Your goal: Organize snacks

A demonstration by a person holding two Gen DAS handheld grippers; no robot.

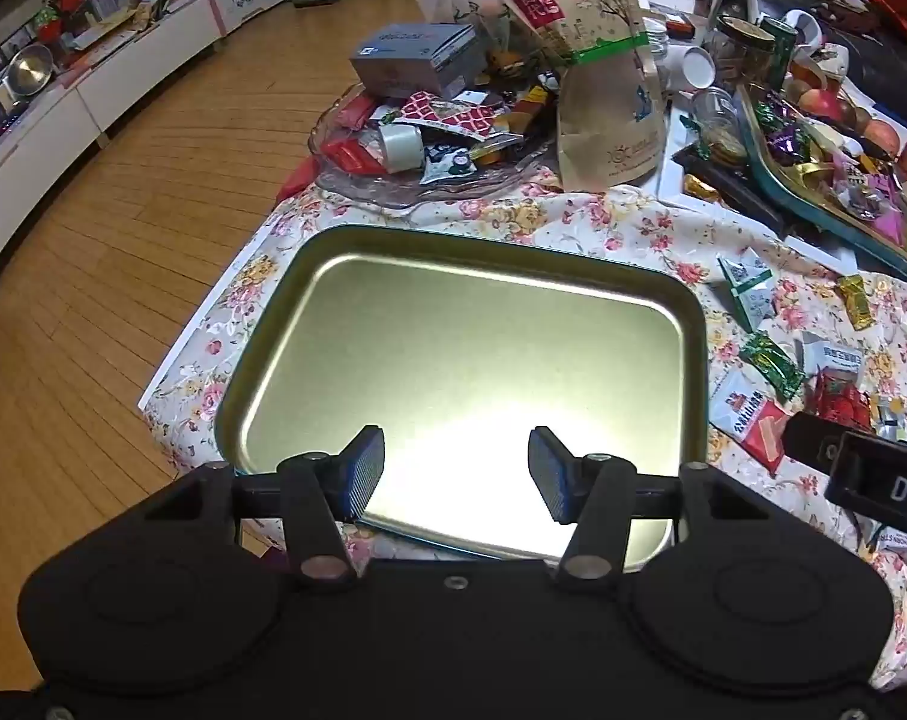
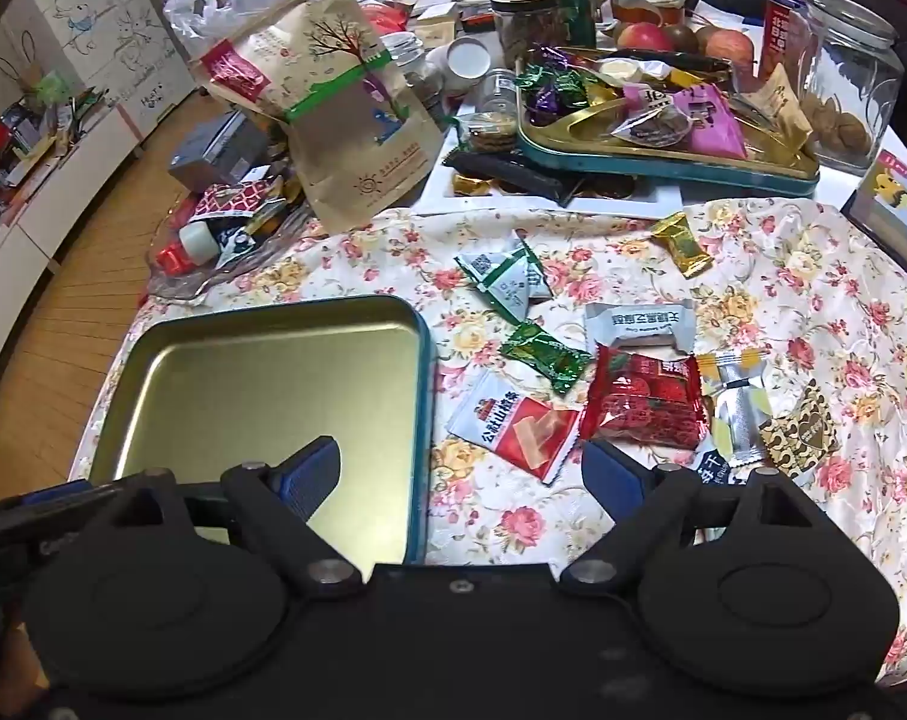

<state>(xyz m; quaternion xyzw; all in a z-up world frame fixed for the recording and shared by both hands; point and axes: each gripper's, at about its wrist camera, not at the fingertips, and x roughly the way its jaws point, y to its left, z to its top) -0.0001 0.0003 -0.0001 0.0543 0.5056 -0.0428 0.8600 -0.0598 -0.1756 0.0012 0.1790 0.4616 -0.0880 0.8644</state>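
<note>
An empty gold metal tray [image 1: 465, 354] [image 2: 261, 378] with a teal rim lies on the flowered tablecloth. My left gripper [image 1: 456, 471] hovers open over the tray's near edge, nothing between its fingers. My right gripper [image 2: 459, 474] stands open above the cloth just right of the tray, also holding nothing. Several wrapped snacks lie loose right of the tray: a red packet [image 2: 642, 402], a white-and-red packet [image 2: 513, 426] [image 1: 747, 420], a green candy [image 2: 543, 357] [image 1: 771, 363], a white-and-green pouch [image 2: 507, 279], a grey-white bar [image 2: 639, 324], a gold candy [image 2: 681, 243] and a silver sachet [image 2: 738, 414].
A brown paper bag [image 2: 345, 102] stands behind the tray. Beside it a glass dish [image 1: 405, 180] holds mixed wrappers. A second teal tray [image 2: 663, 150] full of sweets, jars, apples and a clear jar [image 2: 849, 78] crowd the back. The table's left edge drops to a wooden floor [image 1: 123, 252].
</note>
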